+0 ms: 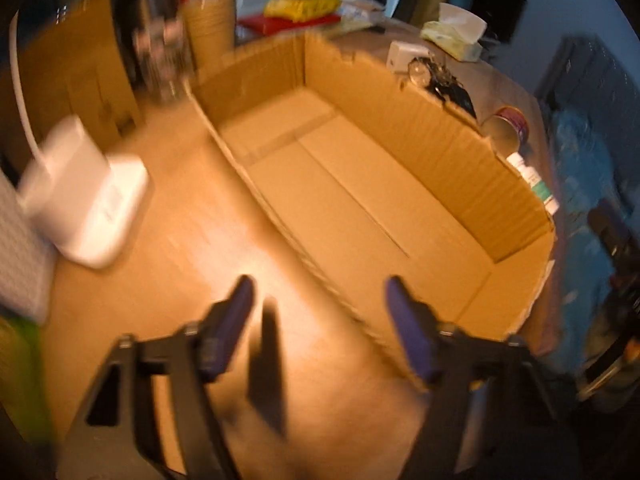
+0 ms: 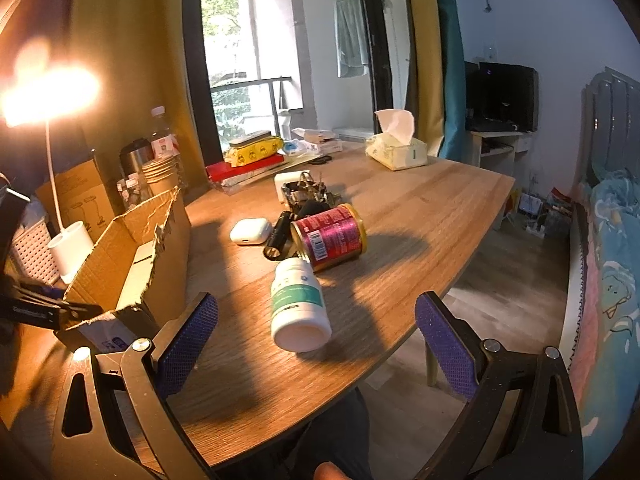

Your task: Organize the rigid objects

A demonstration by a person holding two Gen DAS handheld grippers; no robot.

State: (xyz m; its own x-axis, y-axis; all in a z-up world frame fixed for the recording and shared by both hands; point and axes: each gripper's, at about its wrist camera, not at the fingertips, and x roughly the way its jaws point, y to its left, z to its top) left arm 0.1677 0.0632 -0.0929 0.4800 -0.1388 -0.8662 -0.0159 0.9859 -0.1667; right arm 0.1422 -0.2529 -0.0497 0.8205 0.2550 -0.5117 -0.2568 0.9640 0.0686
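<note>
The cardboard box [image 1: 360,200] lies at 12 o'clock of my left claw [image 1: 320,304], whose jaws stand apart on nothing. My right claw [image 2: 316,320] gapes too; the white pill bottle [image 2: 298,308] lies on the table [image 2: 420,208] at 12 o'clock, with the red can [image 2: 330,236] behind it.

Wooden table [image 2: 420,200], lit desk lamp [image 2: 48,92], balcony door [image 2: 248,60], teal curtain [image 2: 450,60]

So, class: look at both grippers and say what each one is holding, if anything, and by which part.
Nothing is held. The left gripper stands open above the cardboard box edge; the right gripper is open, short of the white bottle lying on the table.
</note>
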